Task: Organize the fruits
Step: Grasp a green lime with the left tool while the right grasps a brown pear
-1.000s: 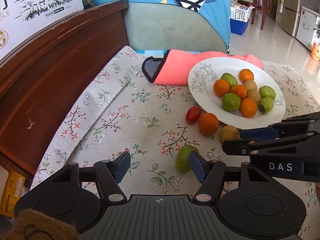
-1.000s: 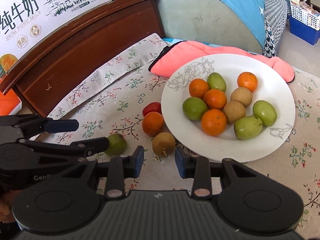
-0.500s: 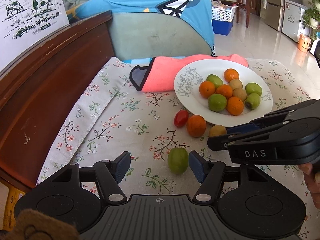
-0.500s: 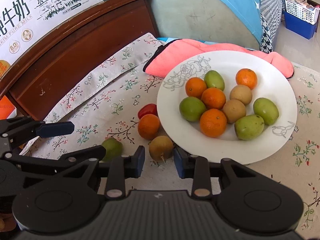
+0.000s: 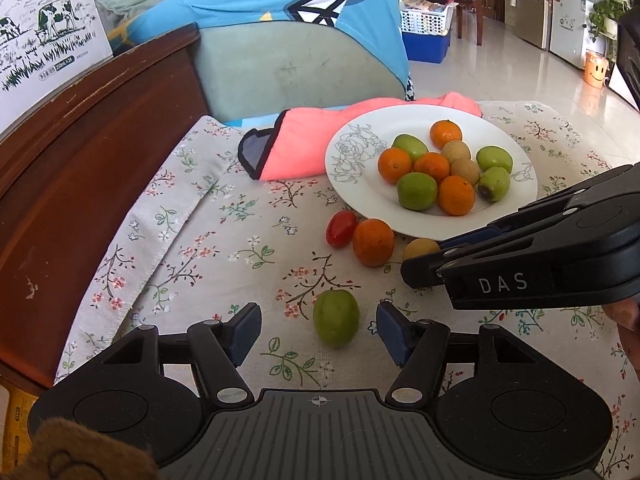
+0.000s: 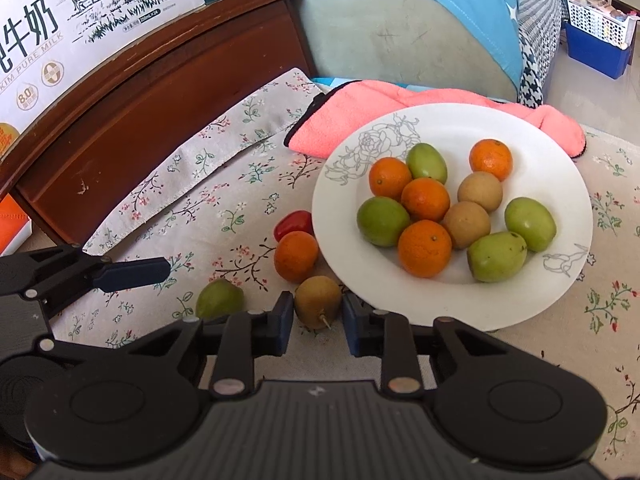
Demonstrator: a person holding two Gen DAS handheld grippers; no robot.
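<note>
A white plate (image 5: 516,204) (image 6: 568,280) holds several oranges, green fruits and brown fruits. On the cloth beside it lie a red tomato (image 5: 341,228) (image 6: 293,223), an orange (image 5: 373,242) (image 6: 296,256), a brown fruit (image 5: 421,249) (image 6: 318,306) and a green fruit (image 5: 336,323) (image 6: 219,300). My left gripper (image 5: 318,330) is open with the green fruit between its fingers, not touching. My right gripper (image 6: 317,320) is open around the brown fruit, its pads close on both sides.
A pink towel (image 5: 304,144) (image 6: 400,100) lies behind the plate. A dark wooden board (image 5: 80,152) borders the floral cloth (image 5: 208,240) on the left. A cushion with blue fabric (image 5: 288,40) stands behind.
My left gripper has shifted so the green fruit sits midway between its fingers. My right gripper has moved forward and its fingers now flank the brown fruit.
</note>
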